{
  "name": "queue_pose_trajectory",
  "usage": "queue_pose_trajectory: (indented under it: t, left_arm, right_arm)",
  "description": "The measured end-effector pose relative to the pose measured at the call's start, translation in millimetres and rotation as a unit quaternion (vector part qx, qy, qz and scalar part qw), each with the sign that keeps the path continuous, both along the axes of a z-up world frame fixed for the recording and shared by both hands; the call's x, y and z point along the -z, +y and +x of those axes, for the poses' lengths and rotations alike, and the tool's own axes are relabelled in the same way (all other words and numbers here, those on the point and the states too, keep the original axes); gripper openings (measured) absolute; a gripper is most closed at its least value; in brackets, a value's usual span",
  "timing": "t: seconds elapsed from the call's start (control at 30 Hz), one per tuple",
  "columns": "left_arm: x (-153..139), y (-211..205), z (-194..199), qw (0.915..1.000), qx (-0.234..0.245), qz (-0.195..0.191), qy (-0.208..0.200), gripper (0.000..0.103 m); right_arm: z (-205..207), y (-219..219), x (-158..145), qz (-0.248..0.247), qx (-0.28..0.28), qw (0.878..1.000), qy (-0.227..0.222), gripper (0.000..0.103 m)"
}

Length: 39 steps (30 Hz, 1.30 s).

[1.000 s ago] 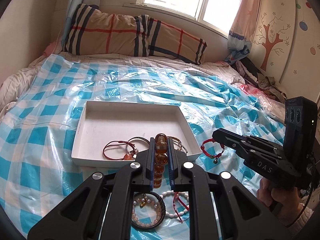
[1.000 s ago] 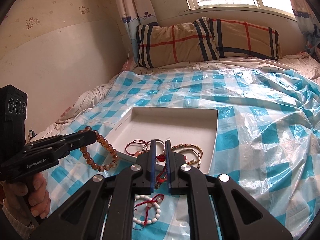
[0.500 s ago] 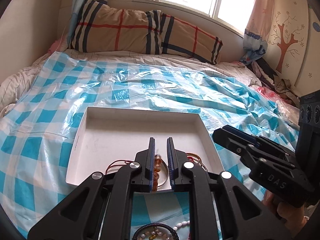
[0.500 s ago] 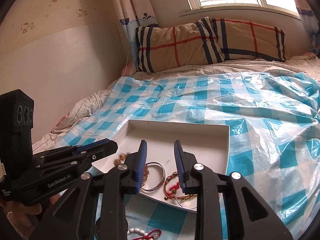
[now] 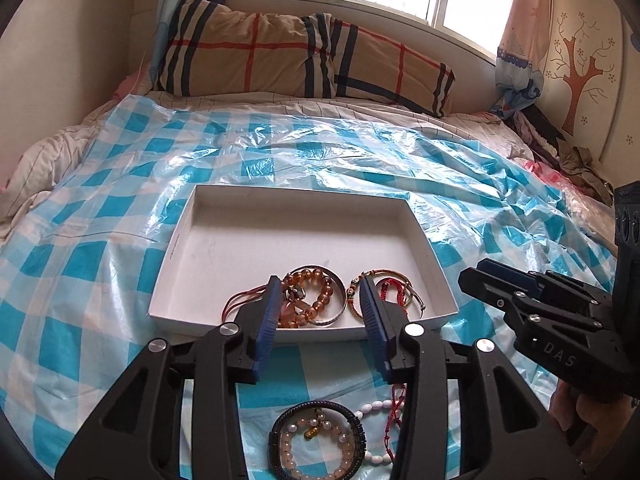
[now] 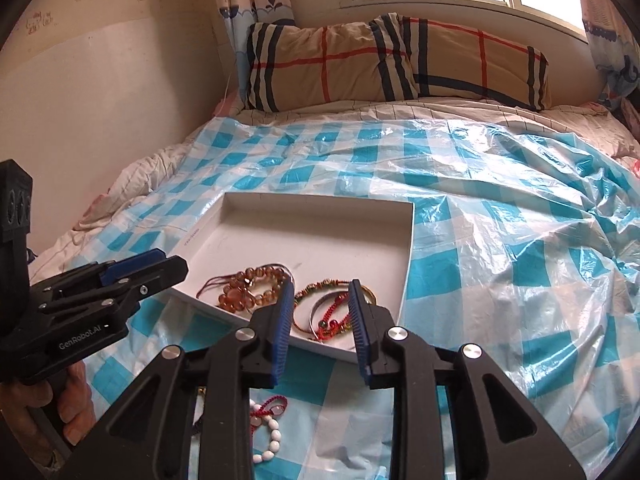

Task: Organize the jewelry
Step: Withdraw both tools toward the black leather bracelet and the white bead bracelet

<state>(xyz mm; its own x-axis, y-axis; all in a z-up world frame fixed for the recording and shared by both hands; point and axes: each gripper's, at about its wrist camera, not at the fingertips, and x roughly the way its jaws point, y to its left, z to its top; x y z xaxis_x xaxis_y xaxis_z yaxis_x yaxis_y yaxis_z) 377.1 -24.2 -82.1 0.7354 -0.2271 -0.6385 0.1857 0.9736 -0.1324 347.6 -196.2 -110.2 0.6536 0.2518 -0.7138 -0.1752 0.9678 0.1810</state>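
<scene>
A white tray (image 5: 176, 248) lies on the checked sheet and holds several bracelets. My left gripper (image 5: 319, 280) hangs over its near edge, jaws opening, nothing pressed between the pads. Below them in the tray rests the amber bead bracelet (image 5: 318, 300). My right gripper (image 6: 321, 284) stands open over the tray's near right corner, and the red bead bracelet (image 6: 332, 326) lies loose in the tray under it. The amber bead bracelet (image 6: 248, 292) shows to its left. Each gripper also appears in the other's view: right gripper (image 5: 472, 276), left gripper (image 6: 174, 266).
On the sheet in front of the tray lie a dark bracelet around a pearl one (image 5: 318, 440) and a white bead bracelet with red cord (image 5: 384, 412). Plaid pillows (image 5: 304, 52) line the far end. A wall (image 6: 100, 100) runs along the left; clothes (image 5: 568, 156) are piled far right.
Both grippers came forward and down over the tray and opened. The amber bead bracelet left the left jaws and the red bead bracelet left the right jaws; both now lie in the tray.
</scene>
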Motion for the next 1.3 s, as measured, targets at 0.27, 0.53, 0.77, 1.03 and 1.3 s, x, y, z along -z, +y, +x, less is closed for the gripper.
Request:
queue_pose_trajectory:
  t: [0.27, 0.53, 0.77, 1.03, 1.3]
  left_arm:
    - [12.7, 6.8, -26.3, 0.9996, -0.003, 0.024, 0.016, 0.049]
    - [26.7, 14.1, -36.7, 0.9988, -0.008, 0.029, 0.038, 0.050]
    - [36.0, 19.5, -41.6, 0.9980, -0.011, 0.034, 0.053, 0.051]
    - [42.8, 25.0, -47.2, 0.9970, -0.015, 0.043, 0.064, 0.052]
    - [46.3, 25.4, -51.8, 0.9960, -0.009, 0.053, 0.071, 0.053]
  right_arm:
    - [-20.9, 9.5, 11.5, -0.040, -0.001, 0.999, 0.023, 0.032]
    - [-29.5, 11.2, 12.4, -0.052, 0.001, 0.998, 0.026, 0.035]
    - [-34.6, 8.3, 11.4, -0.056, 0.004, 0.998, 0.028, 0.035]
    - [-37.8, 4.3, 11.6, -0.065, 0.010, 0.997, 0.028, 0.037]
    - [-39.4, 0.9, 10.5, -0.071, 0.015, 0.997, 0.027, 0.040]
